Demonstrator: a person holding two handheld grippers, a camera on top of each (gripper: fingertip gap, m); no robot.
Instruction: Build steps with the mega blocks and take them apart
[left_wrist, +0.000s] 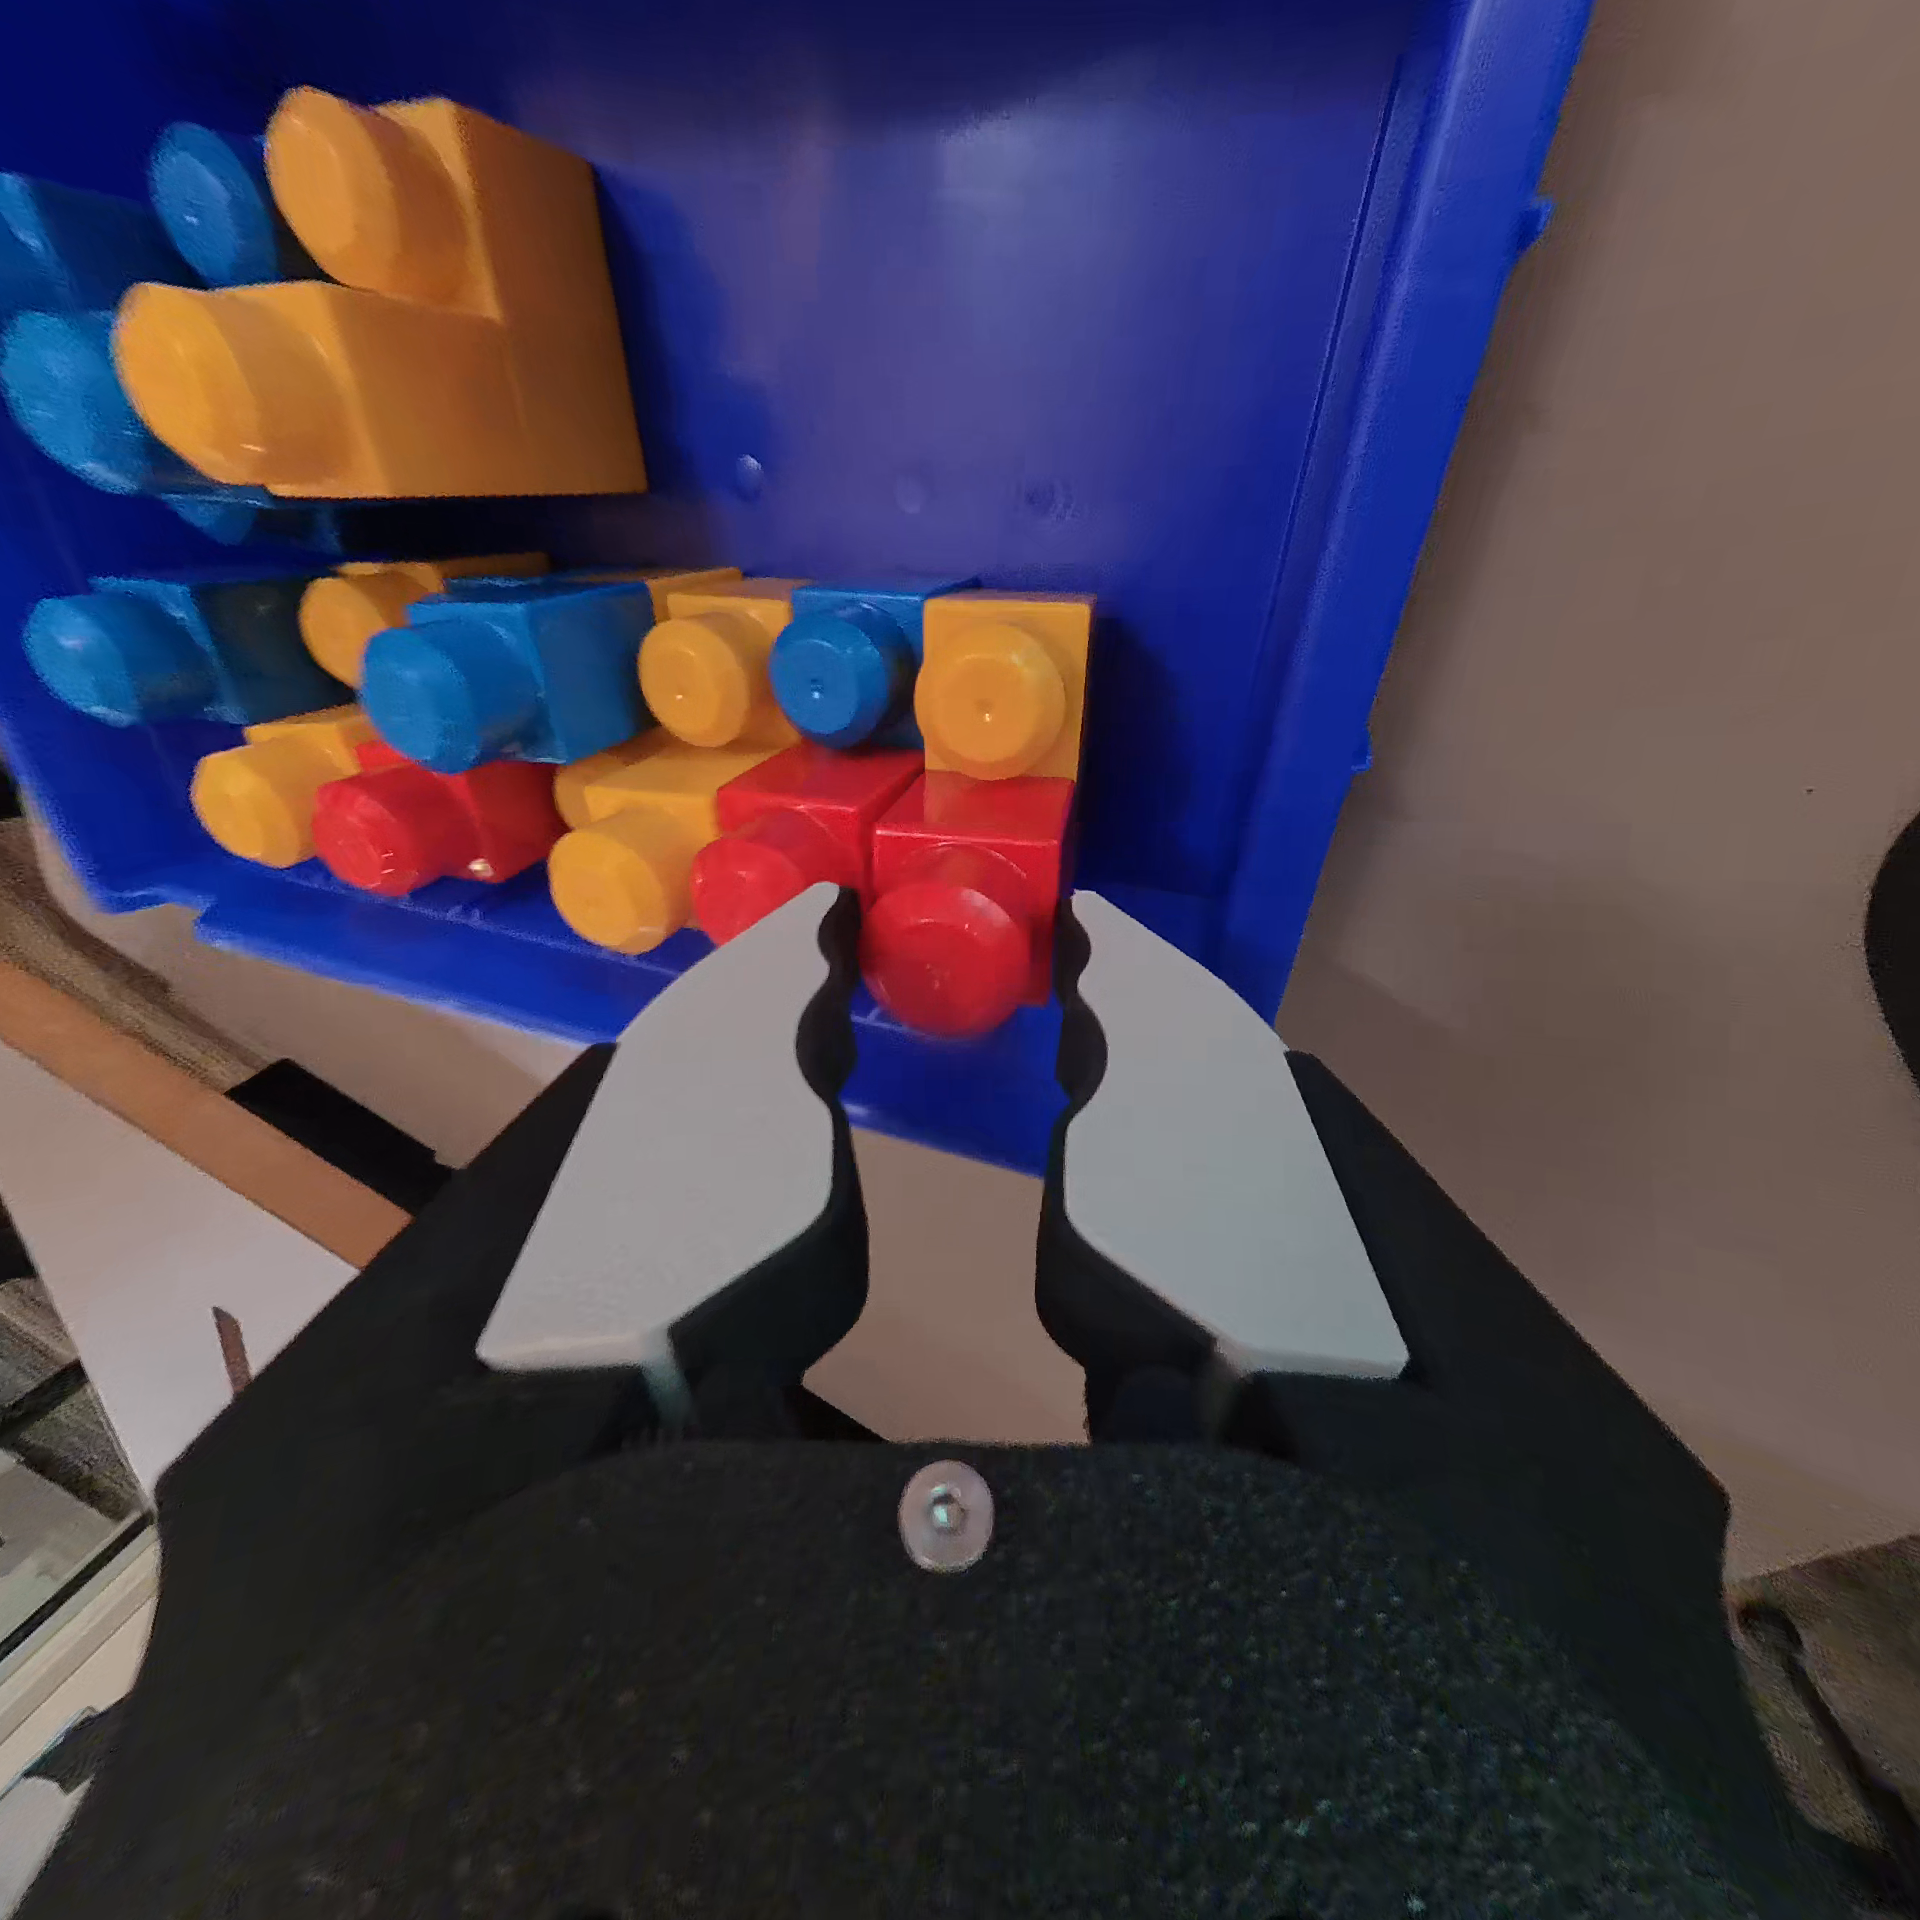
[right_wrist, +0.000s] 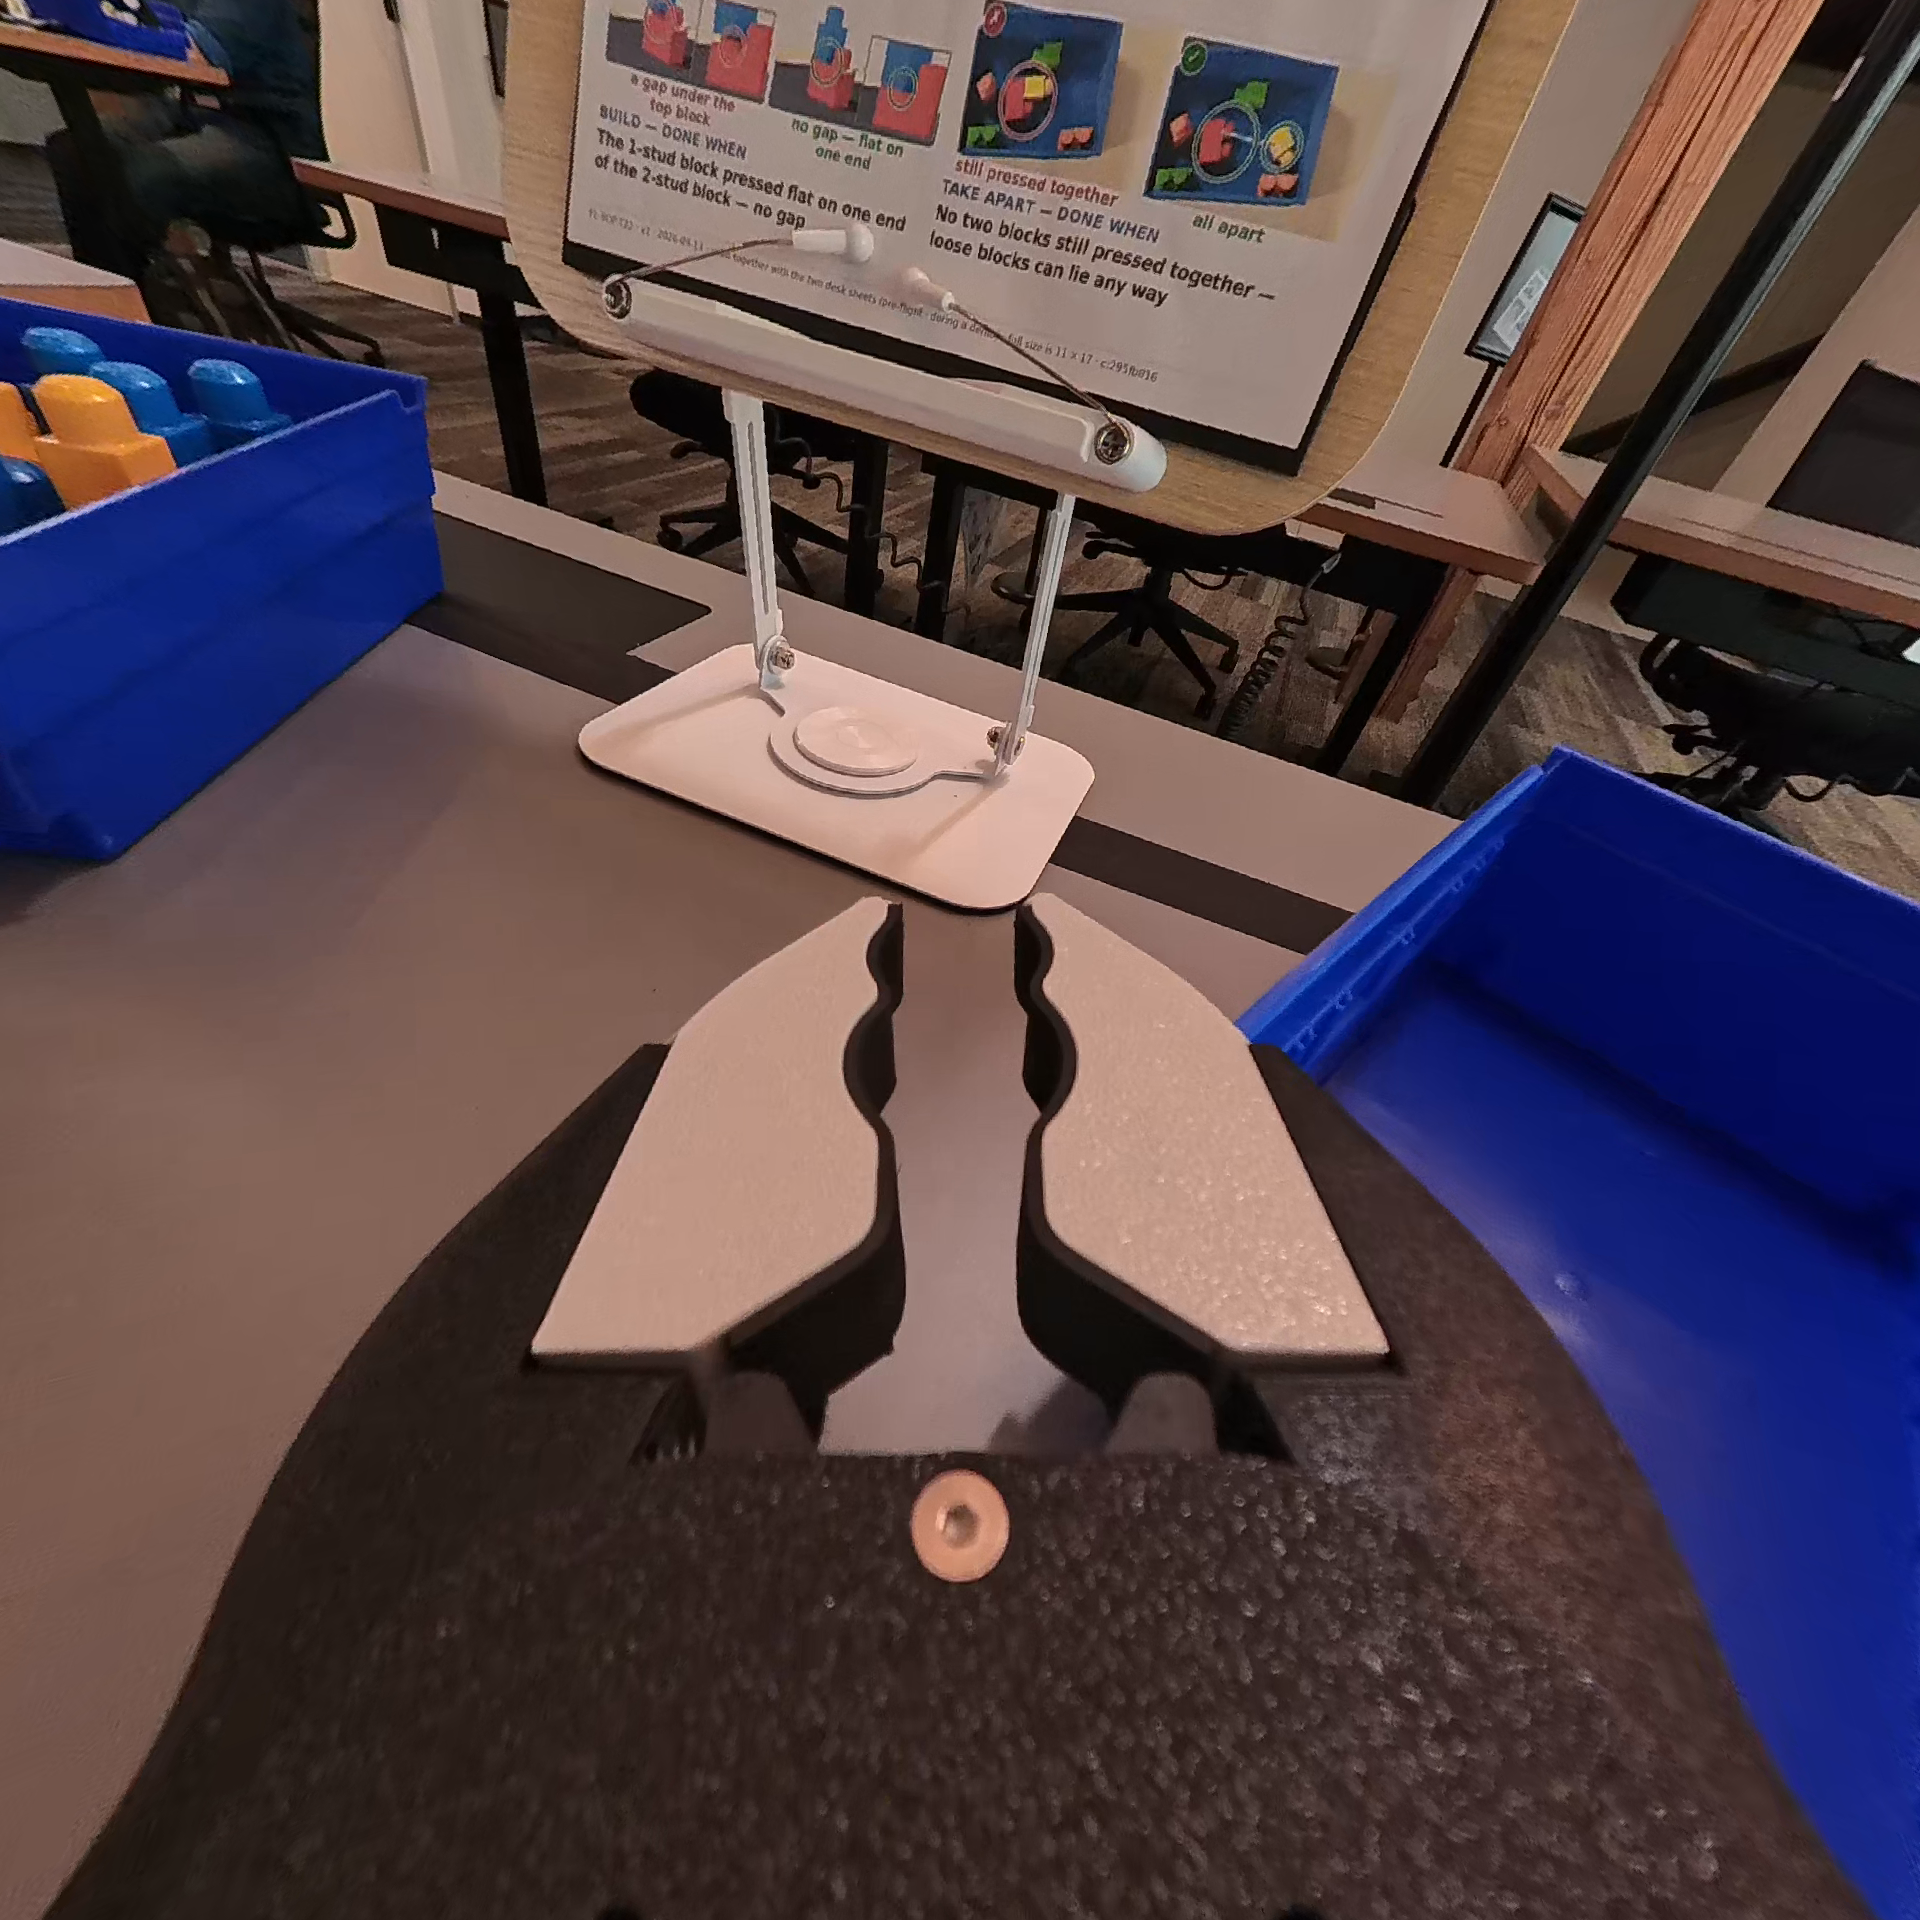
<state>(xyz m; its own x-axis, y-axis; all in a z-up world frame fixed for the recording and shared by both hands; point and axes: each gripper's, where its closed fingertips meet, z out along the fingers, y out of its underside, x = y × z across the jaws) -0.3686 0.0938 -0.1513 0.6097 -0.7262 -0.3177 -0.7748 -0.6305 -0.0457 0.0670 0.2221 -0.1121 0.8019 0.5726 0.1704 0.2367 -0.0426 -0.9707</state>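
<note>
The left gripper (left_wrist: 951, 935) hangs over the blue bin (left_wrist: 1320, 727) that holds the mega blocks, its jaws spread to either side of a red single-stud block (left_wrist: 971, 894) at the near right end of the pile. The fingertips sit level with the stud and the block's flanks; whether the pads already touch the plastic is hard to say, since the right fingertip hides that side of the block. The spacing suggests a grasp being lined up, so that one small block can be lifted out for building.

Beside the red block sit a second red block (left_wrist: 800, 842) and, behind it, a yellow single-stud block (left_wrist: 1003, 691) and a blue one (left_wrist: 842, 665). Farther back lies a larger yellow two-stud block (left_wrist: 416, 364), blurred, with blue pieces half hidden behind it. The bin's left part is cut off by the frame.

The right gripper (right_wrist: 956, 920) waits above the grey table (right_wrist: 312, 1039), jaws parted and holding nothing, presumably kept free to receive or brace a block. An empty-looking blue bin (right_wrist: 1662, 1091) lies to its right, only partly in view. Ahead stands a white stand (right_wrist: 842, 769) carrying an instruction sheet (right_wrist: 987, 156), its top cut off.
</note>
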